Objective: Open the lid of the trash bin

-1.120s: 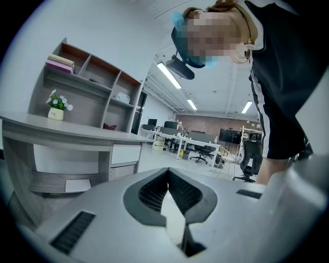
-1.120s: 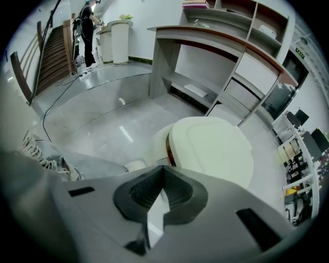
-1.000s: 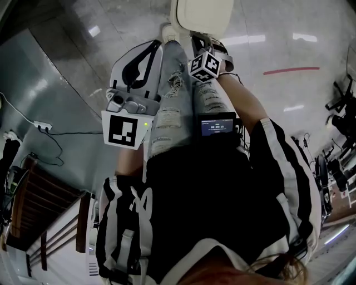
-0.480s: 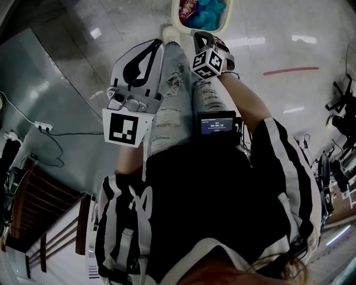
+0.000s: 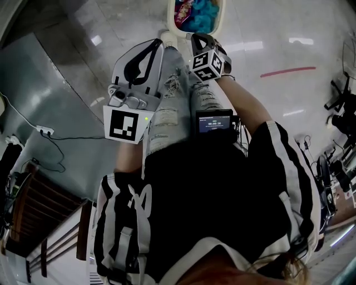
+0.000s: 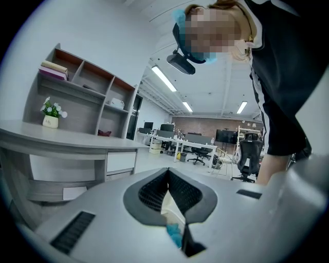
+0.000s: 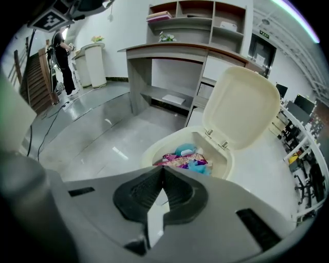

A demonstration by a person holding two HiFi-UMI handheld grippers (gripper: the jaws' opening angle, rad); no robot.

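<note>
Head view: trash bin (image 5: 171, 16) on the floor at the far edge, open on top, blue and pink rubbish (image 5: 192, 14) inside. Left gripper (image 5: 157, 47) is held out over the person's left leg, its tip pointing toward the bin but apart from it. Right gripper (image 5: 201, 42) sits just near of the bin's rim, marker cube (image 5: 208, 62) up. A small lit screen (image 5: 216, 122) is on the person's right thigh. A red line (image 5: 289, 71) marks the floor far right.

Left gripper view: jaws clenched tip to tip, nothing between them. It looks into an office with a desk (image 6: 72, 144), a shelf (image 6: 82, 82), a flower pot (image 6: 50, 120) and chairs.

Right gripper view: jaws pressed together, nothing gripped. Bin just beyond the tips; cream lid (image 7: 247, 108) stands upright on the far-side hinge, fully raised. Wrappers lie inside. A counter (image 7: 169, 51) stands behind, and a person (image 7: 61, 51) far left.
</note>
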